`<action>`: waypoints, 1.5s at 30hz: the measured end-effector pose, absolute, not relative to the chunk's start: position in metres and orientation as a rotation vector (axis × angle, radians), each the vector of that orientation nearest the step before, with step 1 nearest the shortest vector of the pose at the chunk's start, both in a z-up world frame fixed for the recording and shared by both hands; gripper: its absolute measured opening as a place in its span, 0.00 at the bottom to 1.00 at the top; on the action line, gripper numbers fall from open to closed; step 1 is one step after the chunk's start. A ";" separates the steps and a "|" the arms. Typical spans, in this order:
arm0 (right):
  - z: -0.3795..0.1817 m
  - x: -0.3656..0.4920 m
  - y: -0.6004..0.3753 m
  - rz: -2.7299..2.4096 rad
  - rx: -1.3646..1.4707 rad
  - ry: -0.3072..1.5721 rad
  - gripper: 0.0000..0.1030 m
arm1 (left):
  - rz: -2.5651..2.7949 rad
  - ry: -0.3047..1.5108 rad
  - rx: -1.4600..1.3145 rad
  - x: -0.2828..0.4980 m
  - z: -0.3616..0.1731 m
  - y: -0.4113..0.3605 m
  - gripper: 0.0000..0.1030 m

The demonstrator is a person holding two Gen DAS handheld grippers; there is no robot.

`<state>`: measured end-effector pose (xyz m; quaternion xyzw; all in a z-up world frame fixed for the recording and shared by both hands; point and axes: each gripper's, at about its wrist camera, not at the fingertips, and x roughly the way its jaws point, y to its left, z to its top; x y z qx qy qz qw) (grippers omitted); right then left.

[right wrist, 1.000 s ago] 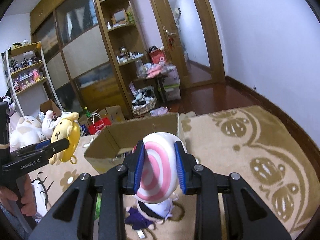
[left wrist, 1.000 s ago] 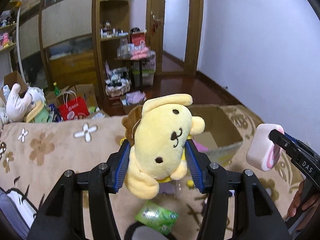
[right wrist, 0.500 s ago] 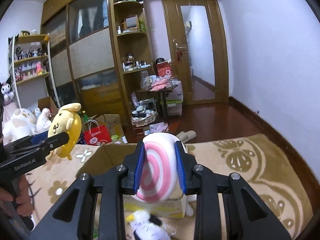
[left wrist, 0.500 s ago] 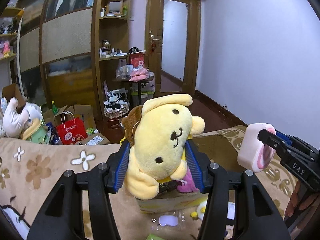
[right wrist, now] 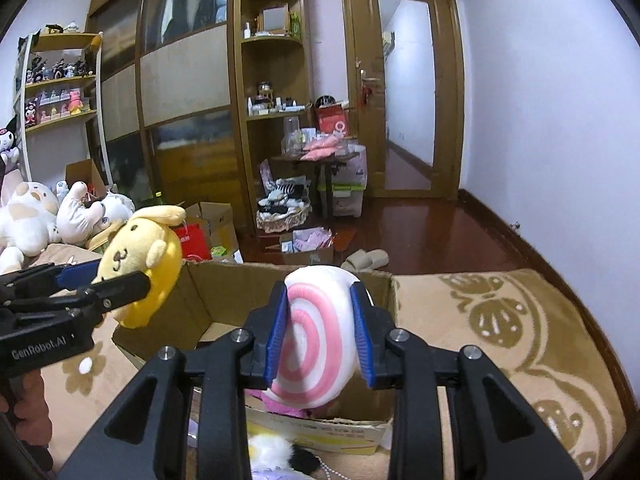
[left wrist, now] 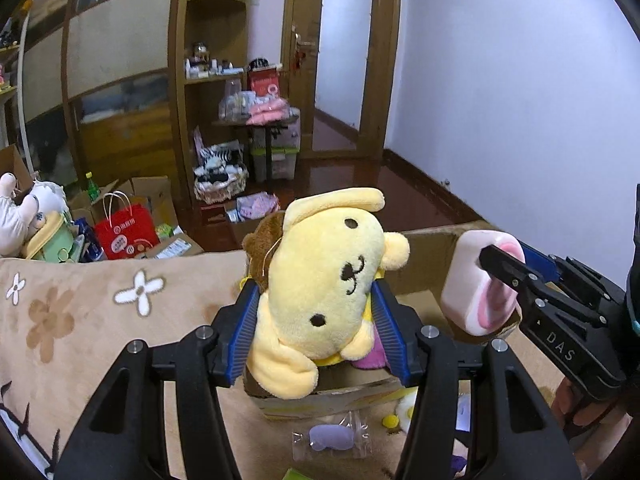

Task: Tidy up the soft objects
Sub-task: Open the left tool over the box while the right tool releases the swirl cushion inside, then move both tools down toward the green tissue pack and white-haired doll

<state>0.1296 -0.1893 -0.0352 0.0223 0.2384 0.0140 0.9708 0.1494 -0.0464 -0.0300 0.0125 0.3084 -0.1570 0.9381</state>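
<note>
The yellow dog plush (left wrist: 328, 280) is clamped between the blue pads of the left tongs (left wrist: 316, 332) and is held above the near left edge of the open cardboard box (right wrist: 224, 292), which sits on the beige patterned carpet (right wrist: 500, 320). The pink-and-white swirl plush (right wrist: 320, 340) is pinched in the right tongs (right wrist: 320, 340), whose jaws are opening slightly with the pads seen pressed on it, directly over the box interior, where a purple soft item (left wrist: 374, 354) is partly visible. A bagged lilac plush (left wrist: 332, 436) is noted on the carpet just in front of the box.
</note>
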 end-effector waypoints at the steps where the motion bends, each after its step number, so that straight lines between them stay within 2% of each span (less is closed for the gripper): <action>1: -0.037 0.131 -0.189 0.028 0.047 0.486 0.33 | -0.322 0.638 0.029 0.152 -0.033 -0.047 0.53; 18: -0.056 0.135 -0.200 0.030 0.111 0.553 0.42 | -0.299 0.754 0.054 0.164 -0.055 -0.048 0.64; 19: -0.056 0.133 -0.200 0.032 0.114 0.551 0.46 | -0.293 0.759 0.050 0.163 -0.056 -0.047 0.65; 20: -0.054 0.132 -0.200 0.034 0.116 0.543 0.55 | -0.288 0.761 0.047 0.163 -0.055 -0.045 0.65; 22: -0.051 0.127 -0.200 0.033 0.114 0.524 0.66 | -0.283 0.766 0.055 0.161 -0.054 -0.045 0.65; 25: -0.045 0.120 -0.198 0.029 0.105 0.507 0.69 | -0.276 0.767 0.070 0.157 -0.052 -0.044 0.67; 29: -0.039 0.109 -0.195 0.015 0.083 0.491 0.85 | -0.255 0.746 0.061 0.149 -0.043 -0.038 0.81; 31: -0.034 0.103 -0.195 0.018 0.079 0.482 0.86 | -0.254 0.731 0.054 0.144 -0.037 -0.036 0.81; 33: -0.030 0.097 -0.194 0.015 0.074 0.480 0.91 | -0.261 0.738 0.051 0.139 -0.033 -0.034 0.91; 35: -0.026 0.091 -0.194 0.009 0.074 0.474 0.95 | -0.248 0.732 0.058 0.133 -0.029 -0.032 0.94; 39: -0.020 0.079 -0.193 0.001 0.068 0.470 1.00 | -0.248 0.740 0.067 0.119 -0.024 -0.028 0.96; 45: -0.011 0.060 -0.188 0.009 0.069 0.469 1.00 | -0.252 0.760 0.072 0.099 -0.015 -0.023 0.96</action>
